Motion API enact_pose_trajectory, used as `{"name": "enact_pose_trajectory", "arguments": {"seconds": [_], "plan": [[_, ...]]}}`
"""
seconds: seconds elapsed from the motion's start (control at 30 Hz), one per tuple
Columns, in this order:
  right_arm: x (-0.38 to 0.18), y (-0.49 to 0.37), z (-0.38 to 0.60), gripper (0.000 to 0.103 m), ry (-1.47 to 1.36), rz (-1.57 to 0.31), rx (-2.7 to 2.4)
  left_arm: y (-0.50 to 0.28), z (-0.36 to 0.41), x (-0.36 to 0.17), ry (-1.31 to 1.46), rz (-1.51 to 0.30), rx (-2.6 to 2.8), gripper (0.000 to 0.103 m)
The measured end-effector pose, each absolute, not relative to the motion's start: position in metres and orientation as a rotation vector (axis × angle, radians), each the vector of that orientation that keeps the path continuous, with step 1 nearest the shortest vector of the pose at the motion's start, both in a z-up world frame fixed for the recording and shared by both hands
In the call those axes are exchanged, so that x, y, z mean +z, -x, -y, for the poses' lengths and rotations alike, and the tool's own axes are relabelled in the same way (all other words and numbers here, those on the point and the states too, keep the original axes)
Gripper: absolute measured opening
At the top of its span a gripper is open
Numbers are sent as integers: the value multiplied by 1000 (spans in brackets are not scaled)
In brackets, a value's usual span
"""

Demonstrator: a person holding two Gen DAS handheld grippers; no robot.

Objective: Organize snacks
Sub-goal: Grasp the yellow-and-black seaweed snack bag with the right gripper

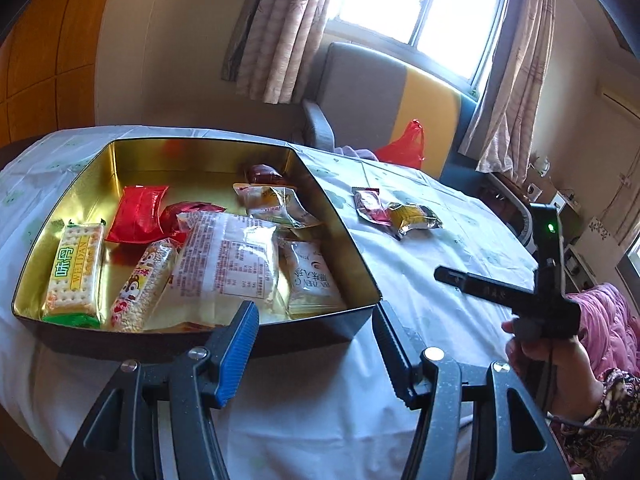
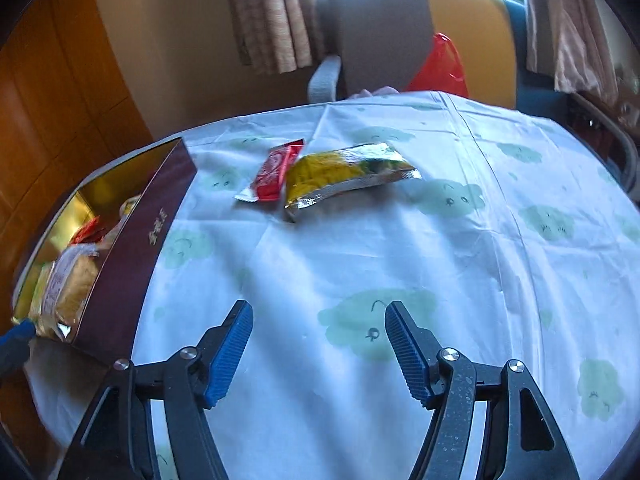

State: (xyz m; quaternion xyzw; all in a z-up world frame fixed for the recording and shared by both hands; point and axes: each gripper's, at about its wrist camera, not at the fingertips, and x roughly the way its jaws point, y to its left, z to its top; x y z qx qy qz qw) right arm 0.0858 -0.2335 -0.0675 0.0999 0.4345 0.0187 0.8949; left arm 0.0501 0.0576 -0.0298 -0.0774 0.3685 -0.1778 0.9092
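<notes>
A gold-lined tin box [image 1: 336, 204] sits on the table's left and holds several snack packets, among them a green cracker pack [image 1: 74, 272] and a large clear bag [image 1: 228, 264]. The box also shows in the right wrist view [image 2: 140, 236]. A red packet [image 2: 274, 170] and a yellow packet [image 2: 344, 170] lie on the cloth right of the box; both also show in the left wrist view, red [image 1: 370, 205] and yellow [image 1: 414, 216]. My left gripper [image 1: 314, 312] is open and empty at the box's near right corner. My right gripper [image 2: 318, 312] is open and empty above the cloth, well short of the two packets.
A white tablecloth [image 2: 400, 260] with green cloud prints covers the table. A grey and yellow chair [image 2: 400, 28] with a red plastic bag [image 2: 440, 68] stands behind the table. The person's hand holding the right gripper shows in the left wrist view [image 1: 548, 344].
</notes>
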Motion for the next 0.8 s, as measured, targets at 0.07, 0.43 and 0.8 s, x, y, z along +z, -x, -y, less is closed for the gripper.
{"name": "enact_pose_trajectory", "arguments": {"seconds": [0.07,0.43,0.8], "plan": [[-66,-94,239,70,-253,-898,28,-48,-57,-27,157,-747,-348,60],[-57,-208,258,70,-504,-933,-119,-53,-85,-22,199,-749,-244,60],[-80,-237,248,49,-356,-981,-188,-54,-84,-23,177,-757,-232,60]]}}
